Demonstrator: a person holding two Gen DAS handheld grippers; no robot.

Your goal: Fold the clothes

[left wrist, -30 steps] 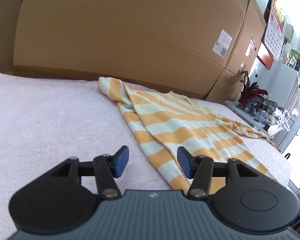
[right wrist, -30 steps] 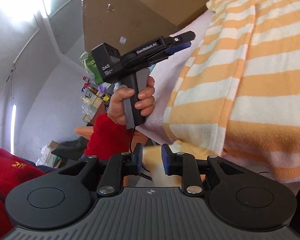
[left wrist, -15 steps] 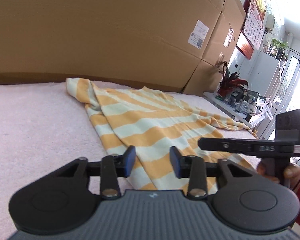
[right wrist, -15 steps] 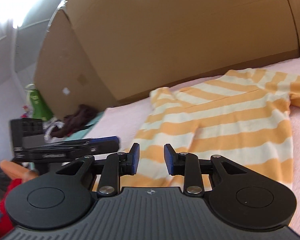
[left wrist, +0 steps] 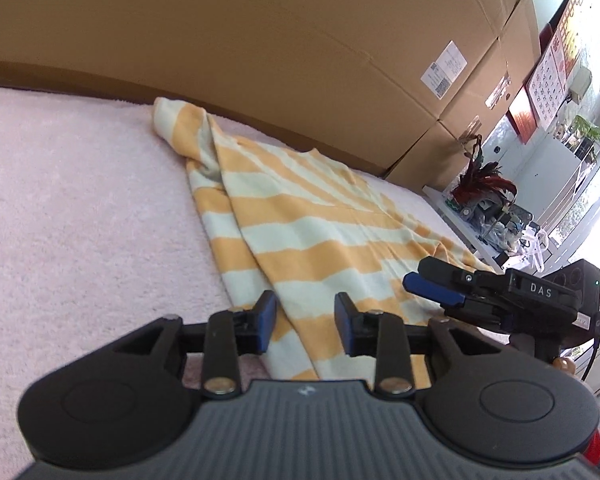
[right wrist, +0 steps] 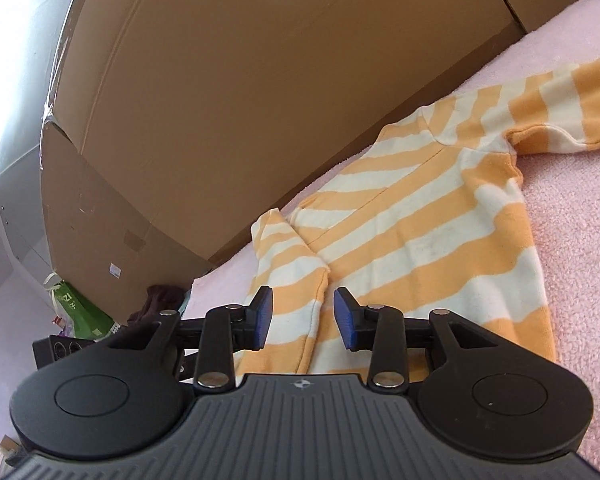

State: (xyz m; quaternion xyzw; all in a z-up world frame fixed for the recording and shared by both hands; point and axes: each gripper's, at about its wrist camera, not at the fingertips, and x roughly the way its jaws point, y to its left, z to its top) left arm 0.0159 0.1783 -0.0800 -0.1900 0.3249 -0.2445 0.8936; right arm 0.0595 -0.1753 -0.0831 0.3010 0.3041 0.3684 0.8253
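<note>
Both tongs, left tongs (left wrist: pixel 305 326) and right tongs (right wrist: pixel 302 317), are opening, ungripped, over the striped shirt's (right wrist: pixel 420 232) near hem. The right has swung in to face it, so a hem grasp is likely coming.

One orange-and-cream striped knit garment (left wrist: pixel 300 236) on one pale pink fleecy cover (left wrist: pixel 80 208).

Two black handheld grippers with blue pads: left gripper (left wrist: pixel 305 322), right gripper (right wrist: pixel 303 317). Jaws of each have just been opening; nothing between them.

Large brown cardboard boxes (left wrist: pixel 260 52) behind: at least two, stacked.

One white printed label (left wrist: pixel 444 69) on a box.

One red-and-white wall calendar (left wrist: pixel 556 60).

One red feathery ornament (left wrist: pixel 486 186).

One green bag (right wrist: pixel 80 312).

One dark crumpled cloth heap (right wrist: pixel 160 300).
</note>
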